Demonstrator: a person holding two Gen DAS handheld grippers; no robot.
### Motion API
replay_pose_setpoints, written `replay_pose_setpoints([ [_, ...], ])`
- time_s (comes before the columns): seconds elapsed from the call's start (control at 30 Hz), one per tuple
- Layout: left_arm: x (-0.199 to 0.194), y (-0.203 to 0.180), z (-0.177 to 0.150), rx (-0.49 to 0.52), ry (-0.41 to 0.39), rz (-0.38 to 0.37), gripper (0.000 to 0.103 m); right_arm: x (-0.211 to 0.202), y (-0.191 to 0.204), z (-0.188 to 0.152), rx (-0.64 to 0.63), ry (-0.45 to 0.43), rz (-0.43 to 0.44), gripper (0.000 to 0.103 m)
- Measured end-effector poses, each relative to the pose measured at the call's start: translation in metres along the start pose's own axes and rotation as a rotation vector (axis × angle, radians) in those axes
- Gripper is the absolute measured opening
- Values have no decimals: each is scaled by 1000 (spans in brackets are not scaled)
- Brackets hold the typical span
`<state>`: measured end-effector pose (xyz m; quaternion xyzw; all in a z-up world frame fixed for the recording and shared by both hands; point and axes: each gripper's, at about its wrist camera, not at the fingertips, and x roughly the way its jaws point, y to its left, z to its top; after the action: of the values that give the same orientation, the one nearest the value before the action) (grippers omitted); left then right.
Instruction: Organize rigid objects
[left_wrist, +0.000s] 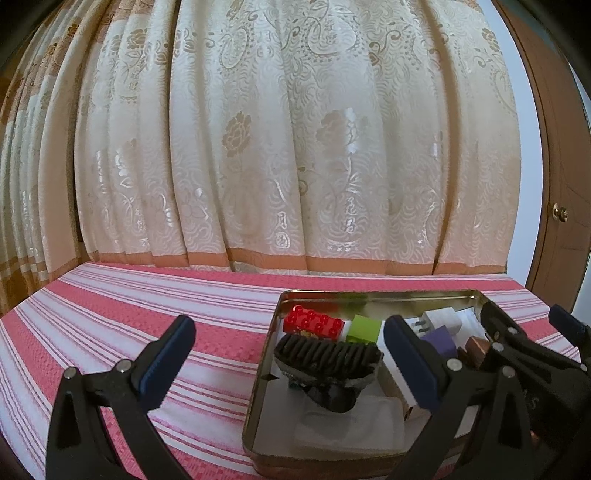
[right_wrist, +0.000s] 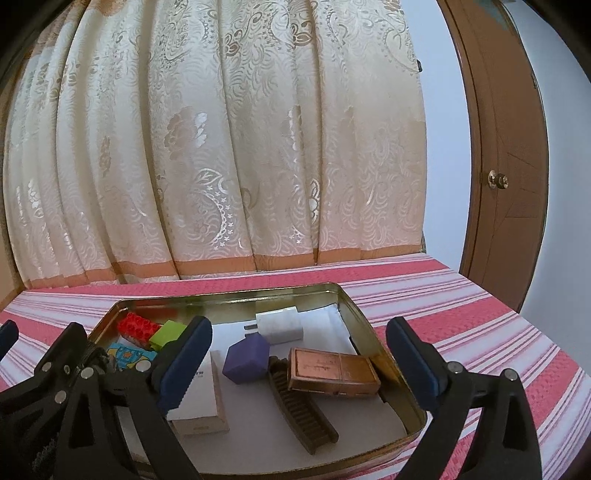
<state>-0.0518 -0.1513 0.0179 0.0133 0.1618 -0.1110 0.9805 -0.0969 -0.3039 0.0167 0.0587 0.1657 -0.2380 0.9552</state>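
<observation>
Both grippers: you held the left gripper (left_wrist: 288, 363) and the right gripper (right_wrist: 299, 360) spread wide and empty over the tin; neither grasped anything.
Step in hand: by the look of it, the sorting stood at or near its end. No loose object showed on the striped cloth (left_wrist: 129, 314); everything visible lay inside the metal tin (right_wrist: 384, 363).
Tin contents, left end: red brick (left_wrist: 314, 325), green block (left_wrist: 365, 330) and a dark ribbed brush (left_wrist: 328, 356) lay close together; a blue patterned card (right_wrist: 127, 354) lay just beside the brick.
Tin contents, right end: white charger (right_wrist: 280, 325) lay toward the far wall, purple block (right_wrist: 247, 360) near it, copper case (right_wrist: 332, 373) resting tilted across a brown comb (right_wrist: 301, 406).
Tin contents, near edge: a white box (right_wrist: 201, 398) sat partly behind your right gripper's left finger.
Left gripper pose: you held it low and level, one finger over the cloth, the other over the tin's middle.
Right gripper pose: level, straddling the tin's right half, one finger outside the rim.
Next move: you likely needed to check for strays out of view; if tidying further, the tilted case called for a narrow pinch across its short sides.
Clearance: your two tools stood just beside each other, so separation was advised before closing either.
</observation>
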Motion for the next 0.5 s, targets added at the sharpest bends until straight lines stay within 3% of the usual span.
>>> replay_pose_setpoints([
  [0.5, -3, 0, -2, 3, -5, -7, 103, -11, -4, -3, 9, -26, 5, 97],
])
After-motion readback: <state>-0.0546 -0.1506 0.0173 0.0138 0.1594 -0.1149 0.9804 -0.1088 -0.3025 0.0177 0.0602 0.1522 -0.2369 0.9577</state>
